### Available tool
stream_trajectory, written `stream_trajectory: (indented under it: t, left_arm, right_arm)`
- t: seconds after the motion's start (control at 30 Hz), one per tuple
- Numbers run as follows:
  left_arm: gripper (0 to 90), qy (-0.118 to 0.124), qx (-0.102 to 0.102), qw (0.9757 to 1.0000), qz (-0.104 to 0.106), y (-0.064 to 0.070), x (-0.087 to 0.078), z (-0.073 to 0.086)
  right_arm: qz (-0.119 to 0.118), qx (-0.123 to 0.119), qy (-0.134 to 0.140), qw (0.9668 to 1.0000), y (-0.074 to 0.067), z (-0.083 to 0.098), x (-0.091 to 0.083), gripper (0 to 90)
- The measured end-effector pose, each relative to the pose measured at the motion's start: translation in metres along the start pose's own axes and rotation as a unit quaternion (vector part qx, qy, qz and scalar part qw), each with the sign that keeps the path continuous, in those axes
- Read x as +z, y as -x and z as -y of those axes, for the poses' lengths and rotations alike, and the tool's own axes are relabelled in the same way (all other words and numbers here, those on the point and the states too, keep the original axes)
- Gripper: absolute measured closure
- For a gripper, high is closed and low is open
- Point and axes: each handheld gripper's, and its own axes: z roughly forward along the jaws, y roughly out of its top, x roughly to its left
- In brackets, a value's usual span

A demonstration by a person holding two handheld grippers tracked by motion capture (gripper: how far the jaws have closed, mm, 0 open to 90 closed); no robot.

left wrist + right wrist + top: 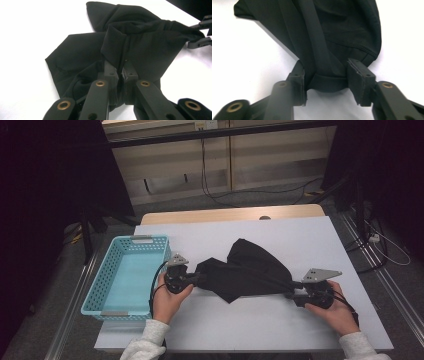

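Note:
A black cloth lies crumpled in the middle of the white table, pulled out between both grippers. My left gripper holds its left end; in the left gripper view the jaws are shut on a fold of the black cloth, the left gripper pinching it tight. My right gripper holds the cloth's right end. In the right gripper view a bunched hem of the black cloth fills the gap between the jaws of the right gripper. The right gripper also appears far off in the left gripper view.
A light blue plastic basket stands at the table's left edge, just left of my left hand. Bare white table surface lies in front of and behind the cloth. Cables trail on the floor beyond the table.

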Motion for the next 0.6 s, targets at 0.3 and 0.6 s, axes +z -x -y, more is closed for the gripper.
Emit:
stream_trajectory:
  t: [0.3,0.6]
  left_arm:
    - [85.7,-0.002,-0.003,1.0000,0.004,0.000,-0.002,-0.003]
    - [85.9,0.007,0.004,0.9999,0.006,0.005,-0.008,-0.009]
  right_arm:
    - [-0.014,0.030,0.037,0.9987,0.005,-0.006,-0.011,82.4]
    - [-0.021,0.078,0.046,0.9957,0.011,-0.009,-0.019,83.0]
